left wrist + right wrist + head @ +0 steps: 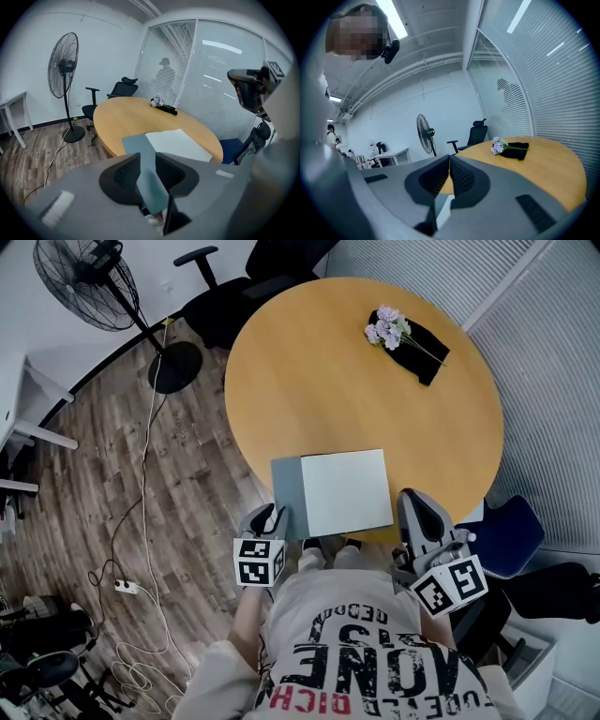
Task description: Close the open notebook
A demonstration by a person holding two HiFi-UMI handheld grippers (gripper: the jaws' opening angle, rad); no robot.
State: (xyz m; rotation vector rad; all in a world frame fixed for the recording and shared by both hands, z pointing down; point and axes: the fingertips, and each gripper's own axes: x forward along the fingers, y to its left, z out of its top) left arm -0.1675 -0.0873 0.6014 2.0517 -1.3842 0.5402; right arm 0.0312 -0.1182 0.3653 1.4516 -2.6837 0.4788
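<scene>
The notebook [345, 491] lies flat at the near edge of the round wooden table [366, 409], a white page up and a grey-blue cover [287, 496] showing along its left side. My left gripper [270, 517] sits at the cover's near left corner. In the left gripper view the left gripper [146, 159] stands open, with the cover [140, 147] running into the gap between the jaws. My right gripper [412, 502] hovers by the table's edge, right of the notebook. The right gripper [449, 158] has its tips together and holds nothing.
Purple flowers [388, 328] lie on a black cloth [422, 348] at the table's far right. A standing fan [94, 282] and black office chairs [220, 296] stand beyond the table, a blue chair [511, 535] at the right. A cable [141, 521] trails over the wooden floor.
</scene>
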